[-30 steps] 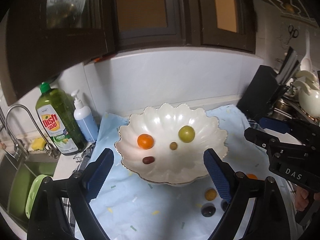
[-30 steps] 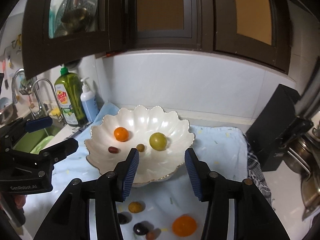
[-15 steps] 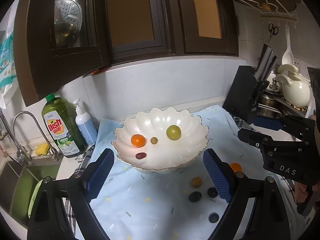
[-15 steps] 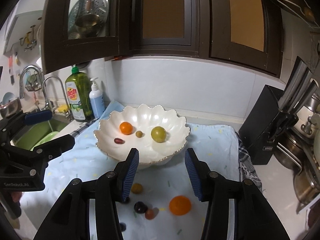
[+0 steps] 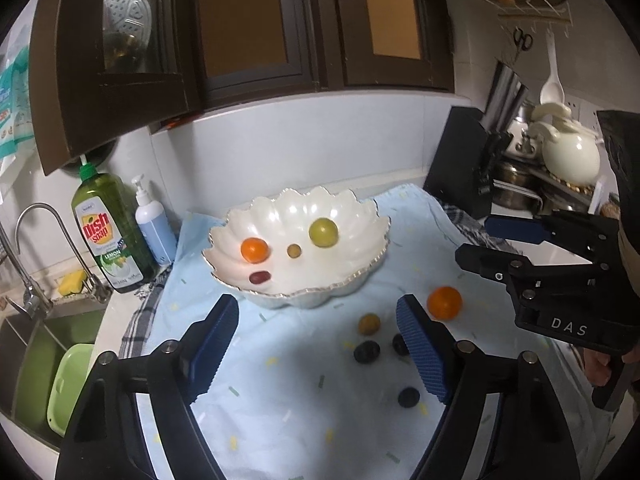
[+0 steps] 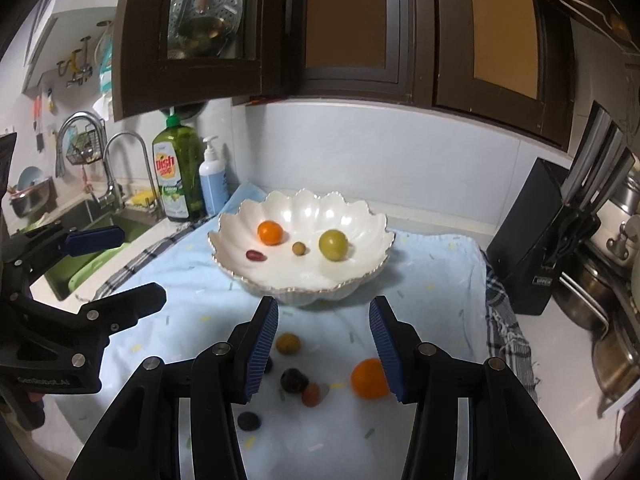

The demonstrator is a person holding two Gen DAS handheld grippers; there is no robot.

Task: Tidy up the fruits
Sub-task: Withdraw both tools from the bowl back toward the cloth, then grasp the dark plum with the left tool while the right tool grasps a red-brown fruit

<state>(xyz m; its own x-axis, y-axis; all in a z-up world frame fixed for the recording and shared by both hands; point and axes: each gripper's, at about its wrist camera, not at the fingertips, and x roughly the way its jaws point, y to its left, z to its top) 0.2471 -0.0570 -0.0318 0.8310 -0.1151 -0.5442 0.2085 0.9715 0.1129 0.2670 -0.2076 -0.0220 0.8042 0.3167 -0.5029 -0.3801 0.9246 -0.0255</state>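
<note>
Right claw [image 6: 323, 336] hangs part open and empty, the loose orange [image 6: 369, 378] just below and inside its right finger, nearer than to the empty left claw [image 5: 316, 344], whose jaws have just been closing; the bowl [image 6: 360, 280] lies beyond both.

Both wrist views look slantwise down from near the front of the scalloped bowl [image 5: 297, 216], the left from its left, the right [image 6: 304, 210] from its right, sharing it.
</note>
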